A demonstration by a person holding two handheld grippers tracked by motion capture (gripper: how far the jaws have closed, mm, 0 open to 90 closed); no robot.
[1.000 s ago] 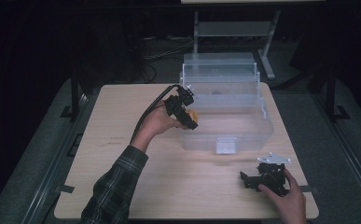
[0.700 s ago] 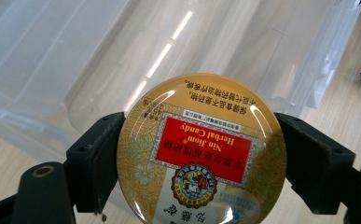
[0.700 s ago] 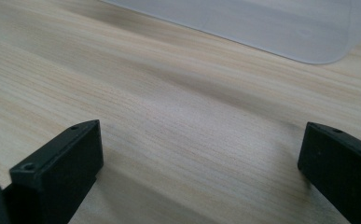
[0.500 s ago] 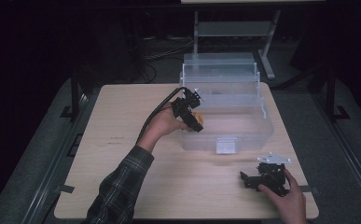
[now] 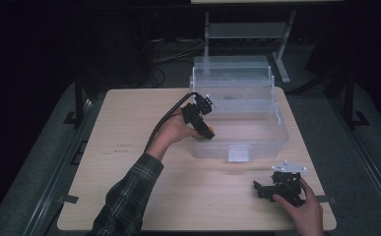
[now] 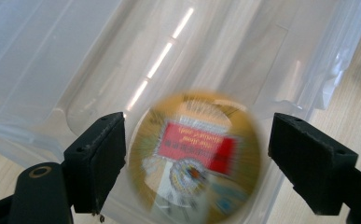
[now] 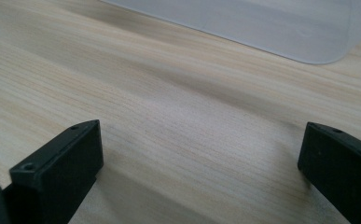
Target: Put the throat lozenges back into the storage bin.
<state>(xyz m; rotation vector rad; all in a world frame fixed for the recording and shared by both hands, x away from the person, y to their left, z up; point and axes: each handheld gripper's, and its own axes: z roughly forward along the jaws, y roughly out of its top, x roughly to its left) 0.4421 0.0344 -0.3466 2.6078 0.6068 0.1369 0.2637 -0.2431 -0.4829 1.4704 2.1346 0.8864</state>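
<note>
Since the earlier frame, the left gripper [image 5: 201,119] has advanced rightward over the near-left wall of the clear plastic bin [image 5: 257,142]. Its jaws stand wide, with a gap either side of the blurred round yellow tin [image 6: 194,156] between them above the bin; the right gripper [image 5: 276,189] rests wide open on the table [image 5: 129,162].

dim surround, lit table [image 5: 129,196] | glare streaks on bin [image 6: 52,56] | disc [image 6: 194,156] blurred

You wore a dark plaid flannel sleeve [image 5: 124,201] on your left arm. Your left gripper [image 5: 204,123] was black, trailing a thick black cable [image 5: 166,123]. Your right gripper [image 5: 276,189] was black too, topped by a grey three-cornered plate [image 5: 289,167]. Its jaws were blocky, with small screw holes.
</note>
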